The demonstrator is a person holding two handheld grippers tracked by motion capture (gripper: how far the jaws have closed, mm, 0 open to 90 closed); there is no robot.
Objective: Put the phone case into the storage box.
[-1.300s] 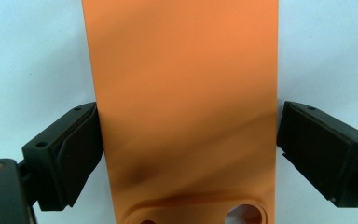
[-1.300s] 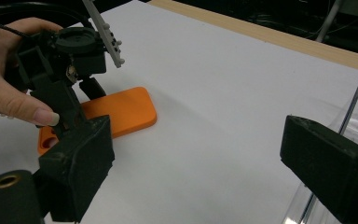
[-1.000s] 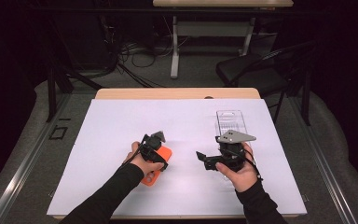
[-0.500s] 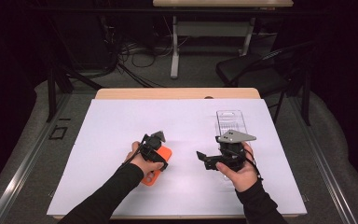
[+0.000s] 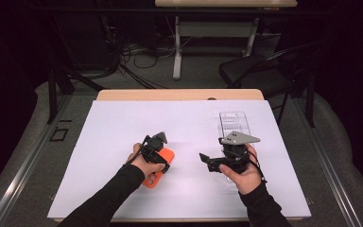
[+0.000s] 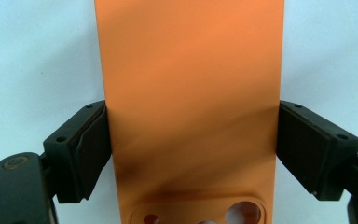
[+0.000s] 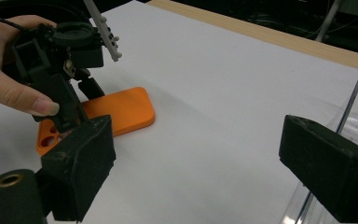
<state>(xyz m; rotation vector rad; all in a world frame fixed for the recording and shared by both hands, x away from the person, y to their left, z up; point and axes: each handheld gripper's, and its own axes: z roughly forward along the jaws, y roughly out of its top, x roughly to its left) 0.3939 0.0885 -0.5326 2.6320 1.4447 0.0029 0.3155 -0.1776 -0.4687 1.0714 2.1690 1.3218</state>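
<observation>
Orange phone case (image 6: 189, 93) lies flat on the white table (image 5: 123, 123), its long edges flanked and about touched by the left gripper's (image 6: 191, 154) pads, while the right gripper (image 7: 205, 177) hovers nearby, jaws wide, empty, beside a clear plastic package (image 5: 234, 124).

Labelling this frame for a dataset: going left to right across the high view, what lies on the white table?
Left tool → orange phone case → right tool → clear plastic package.

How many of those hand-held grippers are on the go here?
2. The left hand-held gripper straddles the orange phone case, jaws at its long edges. The right hand-held gripper is open, beside the clear plastic tray.
</observation>
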